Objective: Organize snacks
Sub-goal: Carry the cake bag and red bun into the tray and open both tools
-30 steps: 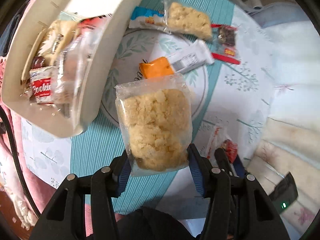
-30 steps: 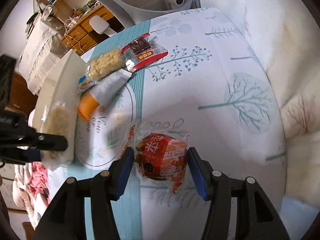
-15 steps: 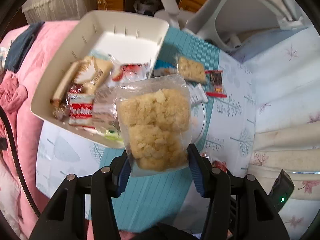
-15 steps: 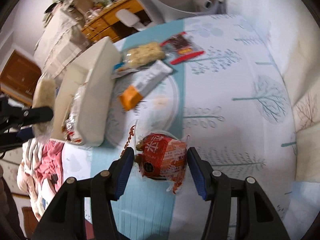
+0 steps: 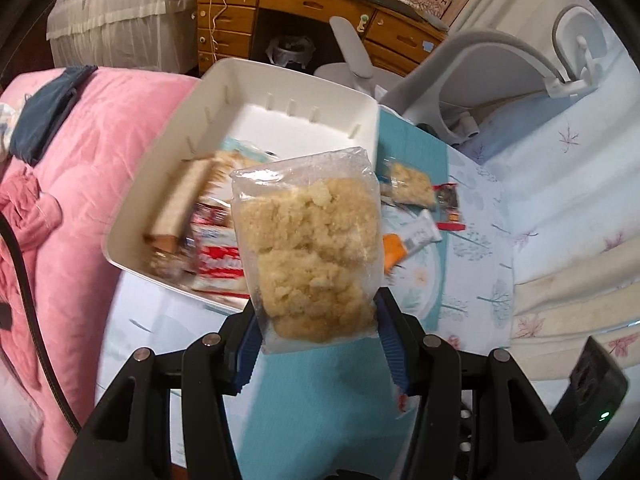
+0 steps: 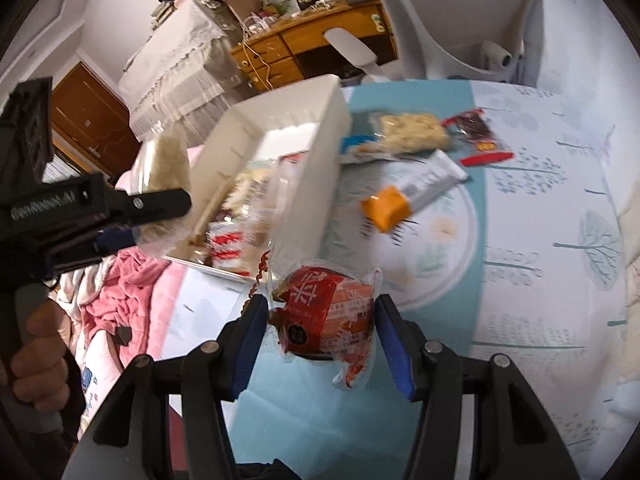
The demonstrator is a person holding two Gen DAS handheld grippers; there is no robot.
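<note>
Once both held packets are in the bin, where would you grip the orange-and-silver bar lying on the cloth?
Probably across the middle of the orange-and-silver bar, jaws closing on its two long edges, coming down from above. It lies flat and slanted on the tablecloth, apart from the white bin, so both long sides look free; its crimped ends are thin and would likely slip.

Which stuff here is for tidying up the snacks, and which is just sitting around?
For the job:
left gripper holding the crumbly snack bag
right gripper holding the red snack pack
white bin
orange-tipped bar
dark red packet

Just lying about:
pink blanket
wooden desk
white chair
</note>
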